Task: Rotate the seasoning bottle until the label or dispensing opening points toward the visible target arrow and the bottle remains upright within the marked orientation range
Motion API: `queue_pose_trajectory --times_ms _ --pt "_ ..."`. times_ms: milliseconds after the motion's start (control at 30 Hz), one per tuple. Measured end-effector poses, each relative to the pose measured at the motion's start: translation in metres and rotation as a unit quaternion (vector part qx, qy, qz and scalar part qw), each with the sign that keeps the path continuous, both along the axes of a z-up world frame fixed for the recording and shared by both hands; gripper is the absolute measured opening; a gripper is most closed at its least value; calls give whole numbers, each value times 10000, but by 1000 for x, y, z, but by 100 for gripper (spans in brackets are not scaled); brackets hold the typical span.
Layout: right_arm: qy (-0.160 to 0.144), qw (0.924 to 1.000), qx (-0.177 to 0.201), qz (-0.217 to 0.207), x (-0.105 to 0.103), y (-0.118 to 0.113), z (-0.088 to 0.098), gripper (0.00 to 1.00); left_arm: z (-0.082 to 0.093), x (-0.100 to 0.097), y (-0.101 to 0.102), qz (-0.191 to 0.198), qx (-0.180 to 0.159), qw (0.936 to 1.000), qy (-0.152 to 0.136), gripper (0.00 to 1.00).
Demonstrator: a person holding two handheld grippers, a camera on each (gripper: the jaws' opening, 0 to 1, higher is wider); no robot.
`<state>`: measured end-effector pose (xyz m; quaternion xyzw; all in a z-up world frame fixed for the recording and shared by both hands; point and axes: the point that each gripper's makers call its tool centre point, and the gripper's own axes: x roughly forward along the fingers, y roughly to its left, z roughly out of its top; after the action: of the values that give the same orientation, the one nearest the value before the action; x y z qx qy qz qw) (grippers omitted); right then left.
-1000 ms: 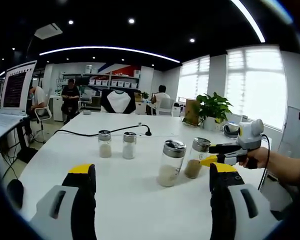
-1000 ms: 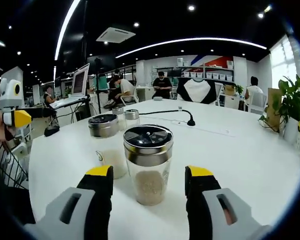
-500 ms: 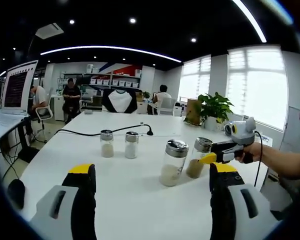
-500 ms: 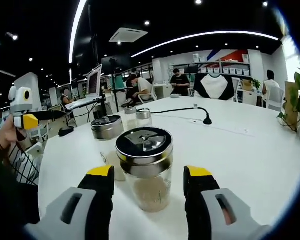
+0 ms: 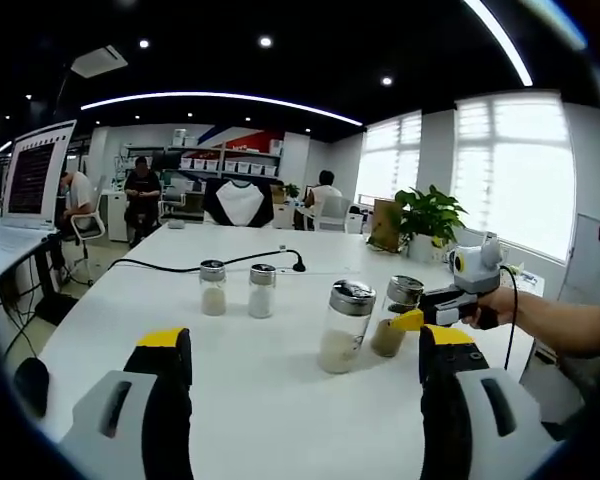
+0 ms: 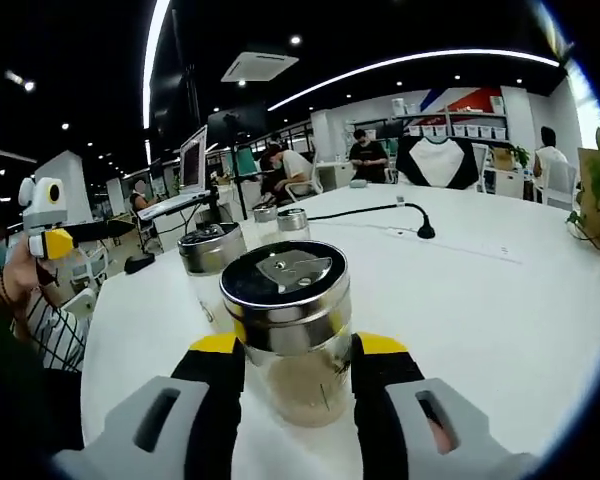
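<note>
Left gripper view: left gripper [image 5: 300, 370] at frame bottom, jaws spread over bare white table [image 5: 260, 400]; seasoning bottle [image 5: 391, 315] upright right of centre, beside a taller jar [image 5: 344, 325], the right gripper [image 5: 410, 320] at its side. Right gripper view: right gripper [image 6: 298, 370] at bottom centre, yellow-tipped jaws touching both sides of the seasoning bottle [image 6: 288, 335], upright; taller jar [image 6: 212, 270] just behind-left.
</note>
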<state>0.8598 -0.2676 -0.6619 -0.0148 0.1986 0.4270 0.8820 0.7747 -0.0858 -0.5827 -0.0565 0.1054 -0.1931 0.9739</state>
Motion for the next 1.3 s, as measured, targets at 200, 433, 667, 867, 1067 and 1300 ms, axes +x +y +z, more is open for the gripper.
queue_pose_trajectory --times_ms 200,433,667,867,1067,1300 --pt "-73 9999 -138 57 -1 0 0 40 -1 0 -2 -32 18 10000 5 100" --pt "-45 9997 -236 34 -1 0 -1 40 -3 -1 -3 -33 19 10000 43 100" --pt "-103 9996 -249 15 -1 0 -2 39 -2 -1 -2 -26 3 10000 39 100" --pt "-149 9996 -251 -54 -1 0 -3 39 1 -1 -1 -26 -20 10000 4 100" --pt "-148 9994 -294 -133 0 0 -3 39 0 -1 -1 -10 -15 10000 29 100" --pt "-153 9987 -355 -331 1 -1 -4 39 1 0 -3 -26 -21 10000 35 100"
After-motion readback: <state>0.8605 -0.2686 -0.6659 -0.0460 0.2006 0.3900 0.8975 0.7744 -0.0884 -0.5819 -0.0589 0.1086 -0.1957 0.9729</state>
